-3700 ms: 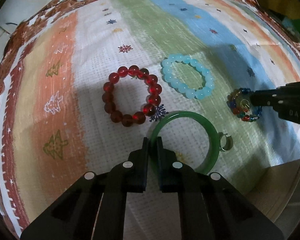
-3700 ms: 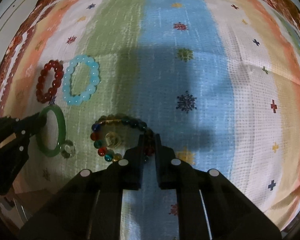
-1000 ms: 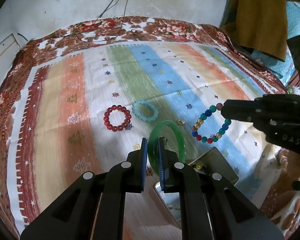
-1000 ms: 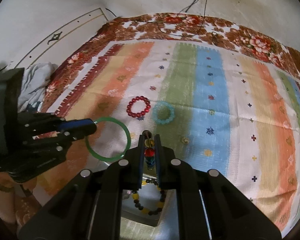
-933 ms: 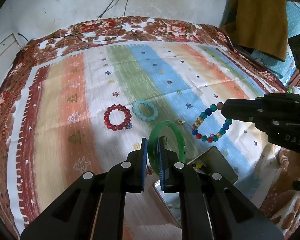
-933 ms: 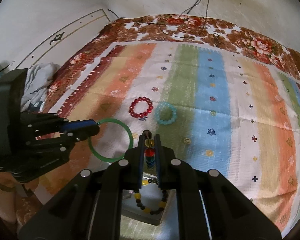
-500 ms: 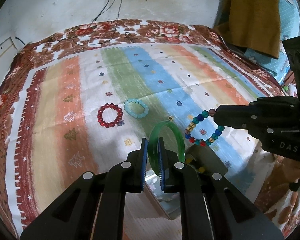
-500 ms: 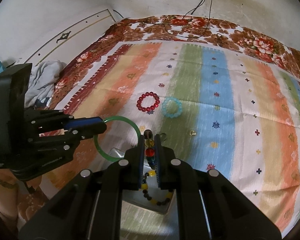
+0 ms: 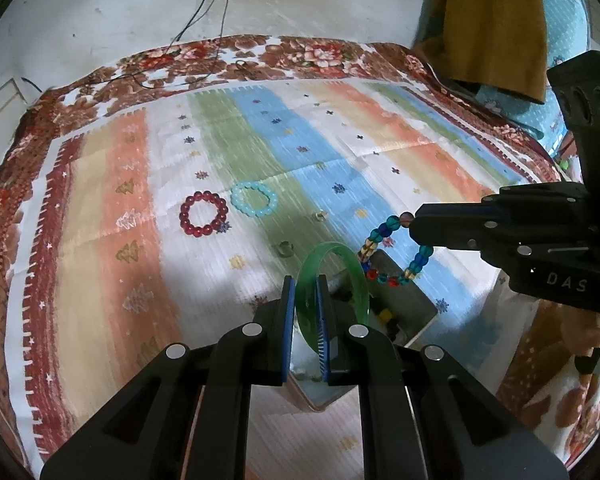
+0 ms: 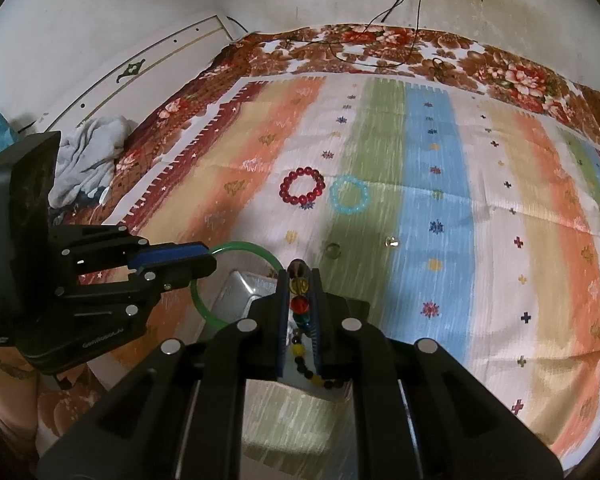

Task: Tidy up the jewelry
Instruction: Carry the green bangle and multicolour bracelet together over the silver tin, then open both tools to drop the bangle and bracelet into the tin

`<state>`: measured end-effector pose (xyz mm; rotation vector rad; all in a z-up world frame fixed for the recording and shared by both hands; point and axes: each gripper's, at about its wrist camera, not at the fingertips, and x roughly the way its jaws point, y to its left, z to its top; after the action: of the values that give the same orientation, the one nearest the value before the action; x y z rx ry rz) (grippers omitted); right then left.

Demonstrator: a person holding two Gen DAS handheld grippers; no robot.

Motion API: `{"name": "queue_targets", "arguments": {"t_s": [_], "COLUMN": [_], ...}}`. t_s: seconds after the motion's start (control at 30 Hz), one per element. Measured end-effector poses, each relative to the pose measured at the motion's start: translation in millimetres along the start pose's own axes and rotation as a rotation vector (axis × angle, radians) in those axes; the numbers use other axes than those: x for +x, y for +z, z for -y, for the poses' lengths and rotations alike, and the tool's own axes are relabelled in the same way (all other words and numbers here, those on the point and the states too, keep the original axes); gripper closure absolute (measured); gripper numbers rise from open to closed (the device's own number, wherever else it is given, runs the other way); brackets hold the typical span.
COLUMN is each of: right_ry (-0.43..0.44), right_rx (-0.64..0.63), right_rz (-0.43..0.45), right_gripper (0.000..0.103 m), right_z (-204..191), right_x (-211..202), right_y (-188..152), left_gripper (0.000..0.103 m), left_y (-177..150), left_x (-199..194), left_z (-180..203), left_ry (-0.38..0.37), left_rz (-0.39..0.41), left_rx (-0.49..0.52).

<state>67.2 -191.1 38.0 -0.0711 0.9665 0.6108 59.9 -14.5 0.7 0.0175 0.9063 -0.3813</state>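
My left gripper (image 9: 305, 285) is shut on a green bangle (image 9: 332, 247), which stands upright between its blue pads above a grey metal box (image 9: 416, 304). From the right, my right gripper (image 9: 414, 225) is shut on a multicoloured bead bracelet (image 9: 380, 236) that hangs over the same box. In the right wrist view the right gripper (image 10: 299, 276) pinches the bead bracelet (image 10: 299, 305), and the left gripper (image 10: 206, 258) holds the bangle (image 10: 252, 246) over the box (image 10: 236, 292). A red bead bracelet (image 9: 203, 219) and a light blue one (image 9: 254, 199) lie side by side on the striped cloth.
Two small rings (image 9: 285, 249) (image 9: 320, 215) lie on the cloth (image 9: 100, 240) between the box and the bracelets. A cable (image 9: 204, 12) runs down the far wall. A brown cloth (image 9: 496, 20) hangs at the upper right. A grey garment (image 10: 88, 156) lies left of the bed.
Both grippers lifted their pieces off the cloth and drew back toward the near edge. Over the last second the bangle and bead bracelet came over the metal box.
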Motion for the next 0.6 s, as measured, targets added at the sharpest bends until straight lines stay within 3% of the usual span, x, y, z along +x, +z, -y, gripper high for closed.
{"name": "queue_targets", "arguments": {"t_s": [0.5, 0.53, 0.57, 0.6], "right_ry": [0.018, 0.025, 0.019, 0.017], "right_rx": [0.022, 0.025, 0.033, 0.037], "right_rz": [-0.041, -0.047, -0.045, -0.041], "right_gripper": [0.091, 0.087, 0.073, 0.065], "right_z": [1, 2, 3, 4], "right_x": [6, 8, 8, 7], "right_y": [-13, -13, -12, -12], "left_gripper": [0.092, 0.092, 0.086, 0.075], "left_y": [-7, -8, -8, -8], "left_x": [10, 12, 12, 13], "left_z": [16, 17, 17, 17], "left_ry": [-0.016, -0.02, -0.015, -0.007], "left_rz": [-0.039, -0.048, -0.048, -0.048], "left_rx": [0.026, 0.028, 0.031, 0.033]}}
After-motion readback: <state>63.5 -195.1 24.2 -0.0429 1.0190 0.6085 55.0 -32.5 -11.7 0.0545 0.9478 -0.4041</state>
